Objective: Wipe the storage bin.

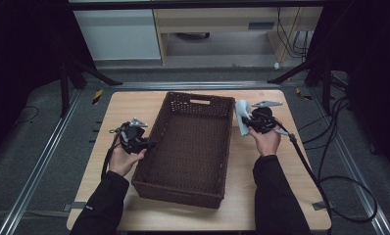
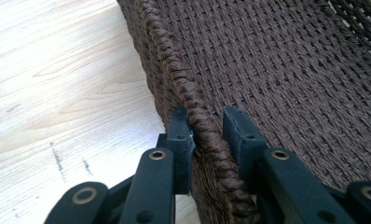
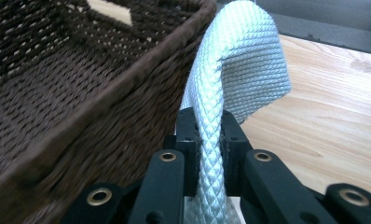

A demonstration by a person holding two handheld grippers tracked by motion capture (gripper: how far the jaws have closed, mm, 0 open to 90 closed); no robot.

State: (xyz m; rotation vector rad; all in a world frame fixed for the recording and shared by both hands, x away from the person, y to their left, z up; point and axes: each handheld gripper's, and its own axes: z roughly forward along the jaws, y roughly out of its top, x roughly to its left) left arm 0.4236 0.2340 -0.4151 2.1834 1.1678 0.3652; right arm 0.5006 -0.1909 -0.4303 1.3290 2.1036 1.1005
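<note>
Left tool [image 2: 207, 128] pinching the wicker basket's [image 1: 159, 117] left rim, right tool [image 3: 206, 128] pinching a pale waffle-weave cloth [image 3: 249, 65] just outside the right wall above the desk [image 1: 291, 166]; judged best: steady basket, clear rim, then release.

A light wooden table [image 1: 281, 196] is seen on grey floor [image 1: 31, 161]. Metal rails [image 1: 36, 161] are laid alongside it. Black cables [image 1: 340, 147] are coiled at the right; pale cabinets [image 1: 119, 34] are set behind.
</note>
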